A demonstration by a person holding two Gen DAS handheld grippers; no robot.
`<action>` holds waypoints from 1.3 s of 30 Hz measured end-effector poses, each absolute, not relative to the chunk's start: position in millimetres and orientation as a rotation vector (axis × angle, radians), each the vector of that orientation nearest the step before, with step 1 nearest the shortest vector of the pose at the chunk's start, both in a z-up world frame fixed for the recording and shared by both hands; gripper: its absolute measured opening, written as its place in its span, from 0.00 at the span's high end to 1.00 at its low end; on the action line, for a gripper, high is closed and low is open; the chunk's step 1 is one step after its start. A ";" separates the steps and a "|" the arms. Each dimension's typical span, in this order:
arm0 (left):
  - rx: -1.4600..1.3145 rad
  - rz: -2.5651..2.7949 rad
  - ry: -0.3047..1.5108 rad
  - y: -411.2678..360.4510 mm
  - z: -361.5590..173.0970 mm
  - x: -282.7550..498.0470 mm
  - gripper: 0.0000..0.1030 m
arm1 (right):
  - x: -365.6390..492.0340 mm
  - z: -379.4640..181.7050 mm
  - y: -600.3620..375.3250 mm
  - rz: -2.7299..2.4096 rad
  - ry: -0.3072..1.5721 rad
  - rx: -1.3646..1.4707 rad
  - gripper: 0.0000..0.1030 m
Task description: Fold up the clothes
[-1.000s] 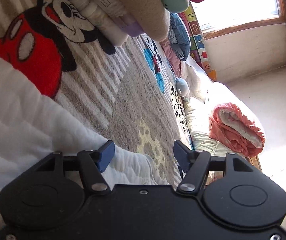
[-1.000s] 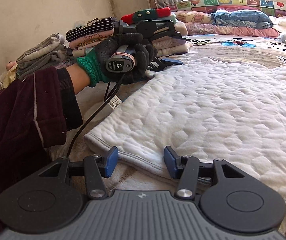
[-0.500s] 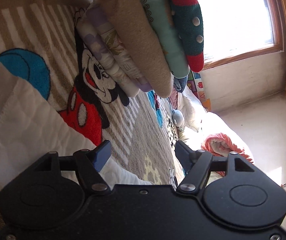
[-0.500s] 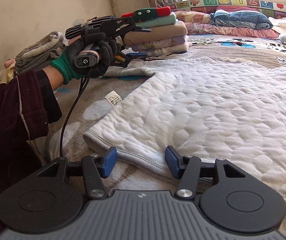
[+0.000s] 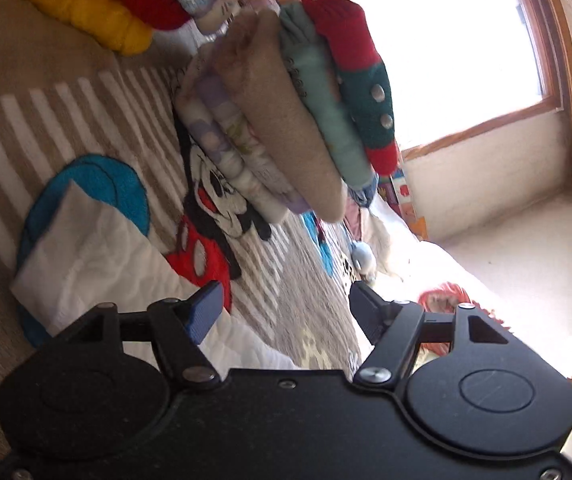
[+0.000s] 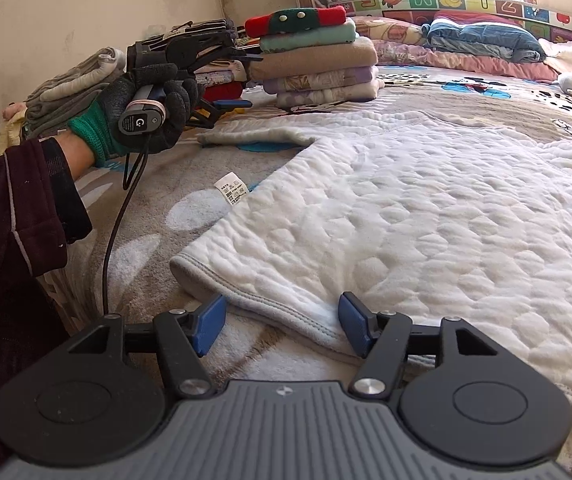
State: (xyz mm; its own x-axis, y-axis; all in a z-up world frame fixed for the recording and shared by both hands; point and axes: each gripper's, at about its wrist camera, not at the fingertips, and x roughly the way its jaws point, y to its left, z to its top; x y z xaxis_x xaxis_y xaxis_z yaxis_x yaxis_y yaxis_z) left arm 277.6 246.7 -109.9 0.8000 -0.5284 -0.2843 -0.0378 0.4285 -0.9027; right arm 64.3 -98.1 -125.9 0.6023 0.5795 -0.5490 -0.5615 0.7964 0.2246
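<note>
A white quilted garment lies spread flat on the cartoon-print bed cover. Its near hem corner sits just ahead of my right gripper, which is open with nothing between its fingers. One sleeve stretches toward the far left. My left gripper, held in a gloved hand, hovers open above that sleeve's end. In the left wrist view the sleeve lies below the open left gripper, apart from the fingers.
A stack of folded clothes stands beyond the sleeve; it also shows in the left wrist view as folded clothes. More folded piles line the wall at left. Pillows and bedding lie at the back, a pink blanket roll to the right.
The left gripper has drawn back to the left, from over the garment's body to the sleeve end. The right gripper has stayed in place by the hem.
</note>
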 end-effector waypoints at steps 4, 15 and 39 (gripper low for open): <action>-1.063 -0.462 0.718 196.8 -120.9 272.9 0.33 | 63.7 -125.9 -93.5 0.661 0.646 0.013 0.30; -1.028 -0.137 0.624 265.5 -125.4 234.3 0.35 | 60.9 -123.1 -94.4 0.651 0.654 0.021 0.31; -0.952 -0.126 0.468 229.6 -78.8 193.5 0.35 | 27.4 -83.6 -194.9 0.499 0.526 0.239 0.31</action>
